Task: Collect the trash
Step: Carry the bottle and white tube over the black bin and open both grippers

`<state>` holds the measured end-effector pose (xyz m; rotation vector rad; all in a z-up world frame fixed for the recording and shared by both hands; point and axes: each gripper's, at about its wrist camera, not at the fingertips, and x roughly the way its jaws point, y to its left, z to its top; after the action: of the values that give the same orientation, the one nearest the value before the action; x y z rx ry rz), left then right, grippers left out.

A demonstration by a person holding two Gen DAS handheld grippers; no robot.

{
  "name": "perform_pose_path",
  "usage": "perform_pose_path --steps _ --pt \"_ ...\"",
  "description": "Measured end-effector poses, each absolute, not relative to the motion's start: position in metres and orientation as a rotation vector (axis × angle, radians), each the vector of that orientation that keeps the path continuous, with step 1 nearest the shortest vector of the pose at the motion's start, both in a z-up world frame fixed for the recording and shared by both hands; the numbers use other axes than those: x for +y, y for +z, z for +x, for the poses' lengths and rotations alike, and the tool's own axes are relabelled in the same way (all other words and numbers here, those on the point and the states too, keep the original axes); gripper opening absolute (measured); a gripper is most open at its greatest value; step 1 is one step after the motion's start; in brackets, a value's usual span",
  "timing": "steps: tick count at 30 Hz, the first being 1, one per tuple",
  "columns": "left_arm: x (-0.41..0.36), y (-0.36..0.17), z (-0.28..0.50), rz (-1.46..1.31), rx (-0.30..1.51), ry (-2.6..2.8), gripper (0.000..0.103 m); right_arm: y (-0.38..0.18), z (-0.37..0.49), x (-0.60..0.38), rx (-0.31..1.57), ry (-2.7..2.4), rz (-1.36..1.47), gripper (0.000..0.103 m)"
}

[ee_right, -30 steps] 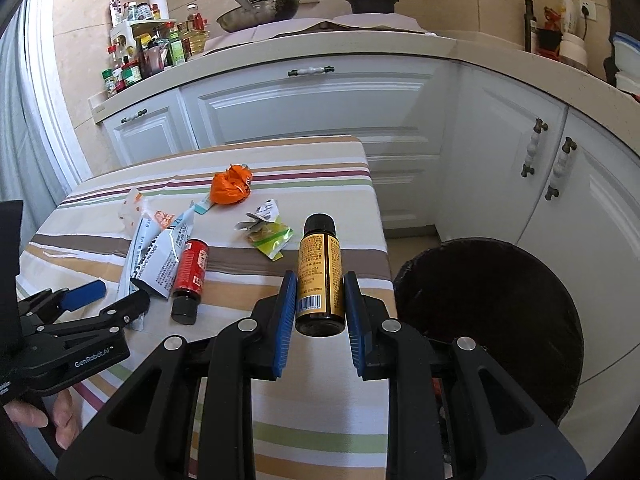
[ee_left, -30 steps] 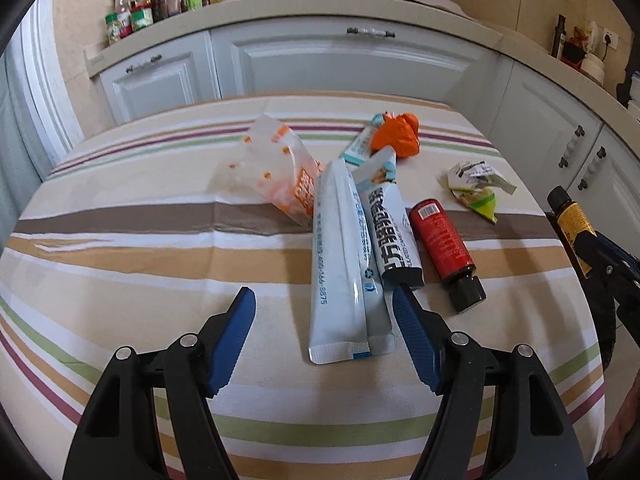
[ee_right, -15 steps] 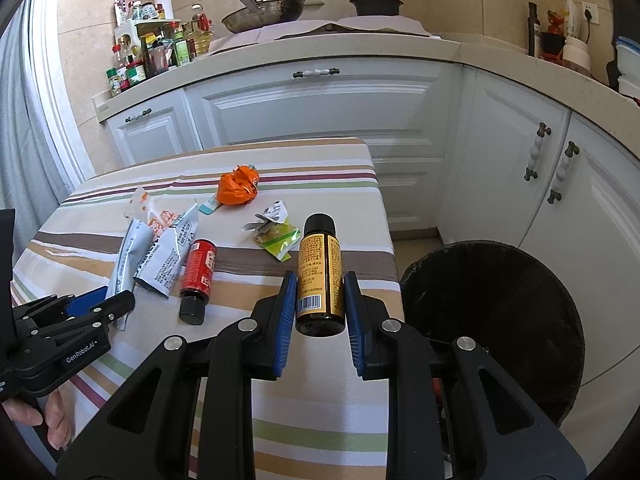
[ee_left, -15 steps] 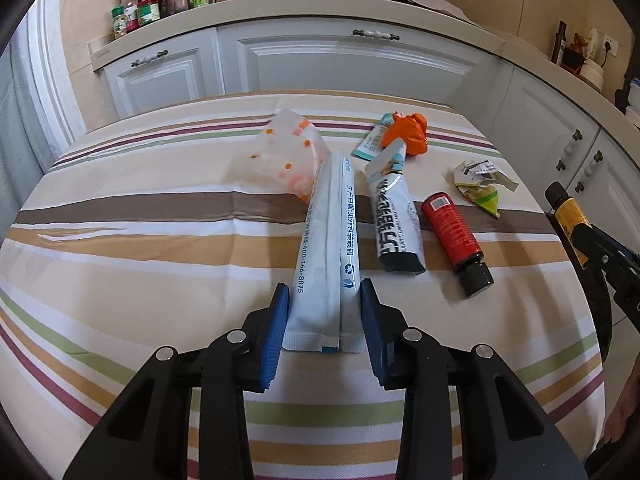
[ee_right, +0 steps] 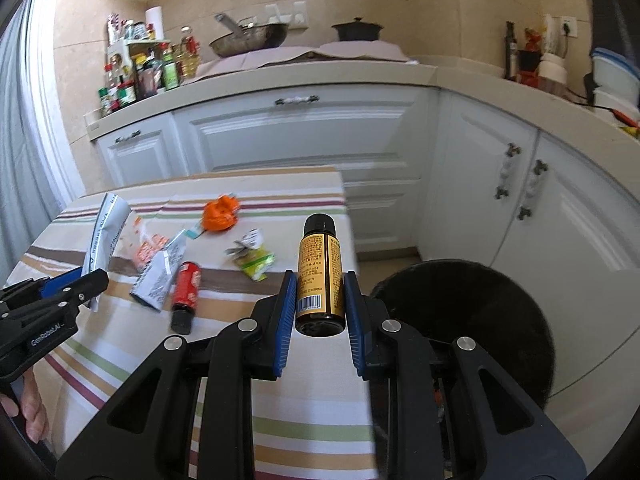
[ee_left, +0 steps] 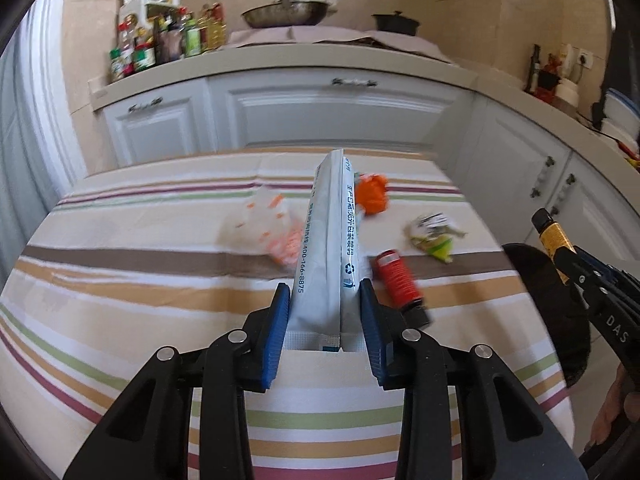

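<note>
The left gripper (ee_left: 324, 312) pinches a long white packet (ee_left: 326, 240) by its near end, the rest reaching ahead over a striped tablecloth (ee_left: 120, 292), where a red bottle (ee_left: 396, 276) lies just right of its fingers and an orange wad (ee_left: 372, 194) and what looks like a blurred clear wrapper (ee_left: 272, 224) lie farther ahead. The right gripper (ee_right: 320, 300) is clamped on an amber bottle (ee_right: 320, 268), with a black bin (ee_right: 472, 304) on the floor just to its right. White cabinets (ee_right: 296, 136) and a cluttered counter (ee_right: 280, 68) stand beyond both.
</note>
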<state>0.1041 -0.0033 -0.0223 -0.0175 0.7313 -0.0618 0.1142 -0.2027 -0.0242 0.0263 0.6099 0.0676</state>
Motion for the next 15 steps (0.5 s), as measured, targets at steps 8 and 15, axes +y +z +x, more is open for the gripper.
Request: perform_pose_path --steps 8,15 --pt "-0.055 -0.007 0.105 0.012 0.682 -0.187 0.036 -0.017 0.101 -0.249 0.577 -0.053 0.046 0.023" --pt "-0.106 -0.005 0.108 0.056 0.674 -0.29 0.036 -0.017 0.088 -0.286 0.562 -0.143 0.07 0.023"
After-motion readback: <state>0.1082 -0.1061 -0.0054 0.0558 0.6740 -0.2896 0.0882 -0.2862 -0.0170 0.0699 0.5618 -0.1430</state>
